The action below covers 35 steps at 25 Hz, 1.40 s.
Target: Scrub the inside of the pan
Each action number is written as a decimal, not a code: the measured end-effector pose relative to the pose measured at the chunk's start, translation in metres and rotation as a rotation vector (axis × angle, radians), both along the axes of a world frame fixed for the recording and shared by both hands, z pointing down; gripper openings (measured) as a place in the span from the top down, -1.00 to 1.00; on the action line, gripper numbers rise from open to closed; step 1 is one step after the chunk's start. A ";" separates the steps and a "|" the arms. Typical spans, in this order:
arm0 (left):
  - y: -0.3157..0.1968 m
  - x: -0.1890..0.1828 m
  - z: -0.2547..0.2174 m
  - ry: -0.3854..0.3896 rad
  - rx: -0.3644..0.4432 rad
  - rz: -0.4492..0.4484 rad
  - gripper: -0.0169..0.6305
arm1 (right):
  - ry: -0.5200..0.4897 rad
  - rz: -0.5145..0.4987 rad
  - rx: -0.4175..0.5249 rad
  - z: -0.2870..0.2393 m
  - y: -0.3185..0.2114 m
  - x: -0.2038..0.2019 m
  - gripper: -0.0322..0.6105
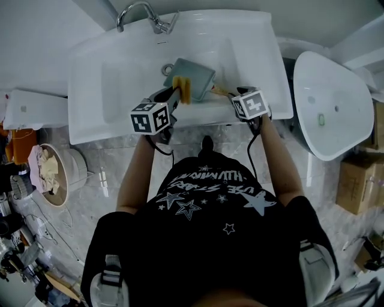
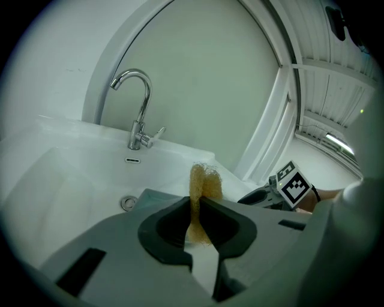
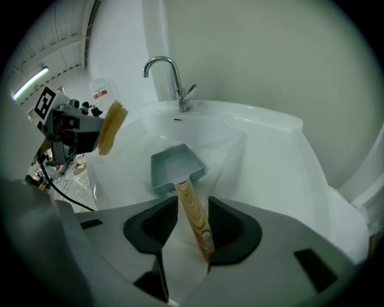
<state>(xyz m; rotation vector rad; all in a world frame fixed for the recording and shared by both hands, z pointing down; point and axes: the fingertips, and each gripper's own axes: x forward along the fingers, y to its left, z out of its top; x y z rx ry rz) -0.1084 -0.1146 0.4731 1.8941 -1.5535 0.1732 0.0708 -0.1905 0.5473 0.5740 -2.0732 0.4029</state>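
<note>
A grey square pan [image 1: 193,77] lies in the white sink [image 1: 108,90], its wooden handle [image 3: 193,211] pointing toward me. My right gripper [image 3: 193,207] is open around that handle: the handle lies between the jaws and leans on the right one, with a gap on the left. In the head view the right gripper [image 1: 233,96] sits at the sink's front rim. My left gripper [image 2: 198,207] is shut on a yellow scrubbing sponge [image 2: 204,182]. It holds the sponge [image 1: 182,89] up over the pan's near left edge, and the sponge [image 3: 111,128] hangs clear of the pan [image 3: 174,168].
A chrome faucet [image 1: 141,13] stands at the back of the sink and the drain [image 1: 167,69] is behind the pan. A white oval fixture [image 1: 333,102] is to the right, cardboard boxes [image 1: 360,183] are beside it, and a round bin [image 1: 57,174] is on the floor at left.
</note>
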 end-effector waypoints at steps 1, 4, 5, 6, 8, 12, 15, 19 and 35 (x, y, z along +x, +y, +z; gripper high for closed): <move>-0.002 0.000 0.001 -0.003 -0.003 -0.006 0.79 | 0.017 -0.021 -0.007 0.004 -0.001 -0.002 0.41; -0.007 0.002 0.004 -0.006 -0.008 -0.023 0.79 | 0.078 -0.092 -0.020 0.017 -0.006 -0.007 0.41; -0.007 0.002 0.004 -0.006 -0.009 -0.027 0.79 | 0.101 -0.115 -0.027 0.021 -0.005 -0.008 0.41; -0.005 0.000 0.004 -0.006 -0.009 -0.031 0.79 | 0.125 -0.135 -0.036 0.025 -0.002 -0.010 0.41; -0.001 -0.004 0.004 -0.009 -0.010 -0.040 0.79 | 0.172 -0.160 -0.051 0.032 0.004 -0.013 0.40; -0.001 -0.006 0.007 -0.011 -0.021 -0.057 0.79 | 0.255 -0.186 -0.050 0.039 0.004 -0.012 0.40; -0.002 -0.006 0.007 -0.012 -0.023 -0.065 0.79 | 0.257 -0.244 -0.036 0.042 0.004 -0.022 0.40; 0.000 -0.007 0.005 -0.022 -0.023 -0.071 0.79 | 0.324 -0.285 -0.011 0.050 0.004 -0.020 0.41; -0.024 -0.027 0.042 -0.022 -0.137 0.126 0.79 | 0.403 -0.303 -0.020 0.064 0.004 -0.025 0.44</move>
